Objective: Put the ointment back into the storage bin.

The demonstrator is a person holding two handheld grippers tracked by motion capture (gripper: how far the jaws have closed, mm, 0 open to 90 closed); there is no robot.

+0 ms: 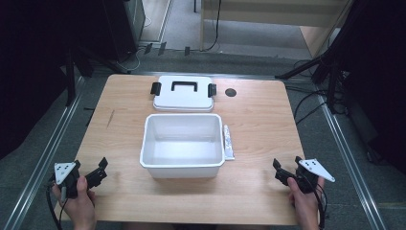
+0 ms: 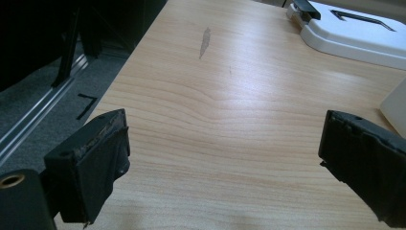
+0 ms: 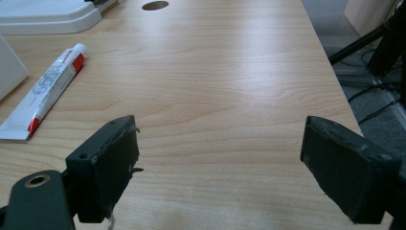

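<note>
An empty white plastic box [image 1: 182, 143] stands in the middle of the wooden table [image 1: 258, 115]. Its white lid [image 1: 184, 93] with a black handle and black clips lies flat just behind it, also seen as the lid [image 2: 354, 33] in the left gripper view. A white and red tube [image 1: 229, 142] lies along the box's right side; the tube [image 3: 45, 91] rests flat on the wood. My left gripper [image 1: 89, 173] is open near the front left corner. My right gripper [image 1: 287, 168] is open near the front right corner. Nothing is between either pair of jaws.
A round dark hole [image 1: 231, 92] sits in the table right of the lid. Dark tripod legs and cables [image 1: 330, 76] stand off the table's right side. A metal rail [image 1: 45, 153] runs along the floor at the left.
</note>
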